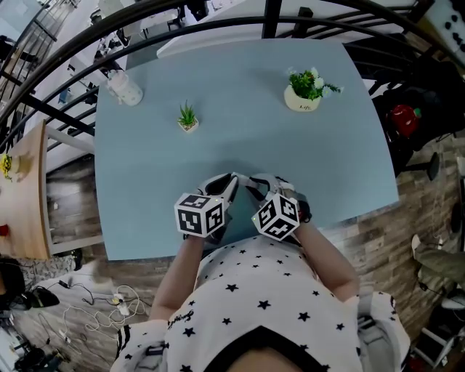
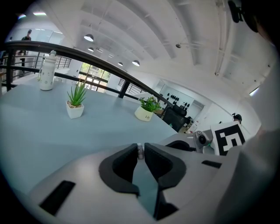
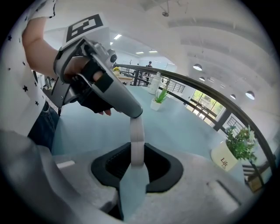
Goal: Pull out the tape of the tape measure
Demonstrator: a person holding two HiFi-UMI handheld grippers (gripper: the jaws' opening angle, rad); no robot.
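Both grippers meet tip to tip over the pale blue table (image 1: 290, 167), near its front edge. In the right gripper view, my right gripper (image 3: 137, 151) is shut on a small white tape measure (image 3: 137, 140), seen edge on and standing between the pads. My left gripper (image 3: 131, 113) comes in from above and touches the top of the case. In the left gripper view, my left gripper (image 2: 140, 148) has its jaws nearly together, pinching a small metal end tab (image 2: 140, 151) of the tape. In the head view the two marker cubes and the hands hide the tape measure.
A small spiky plant in a white pot (image 1: 187, 118) stands mid-table. A flowering plant in a round pot (image 1: 305, 91) is at the far right, and a white bottle (image 1: 125, 89) at the far left. A dark curved railing (image 1: 218, 22) runs behind the table.
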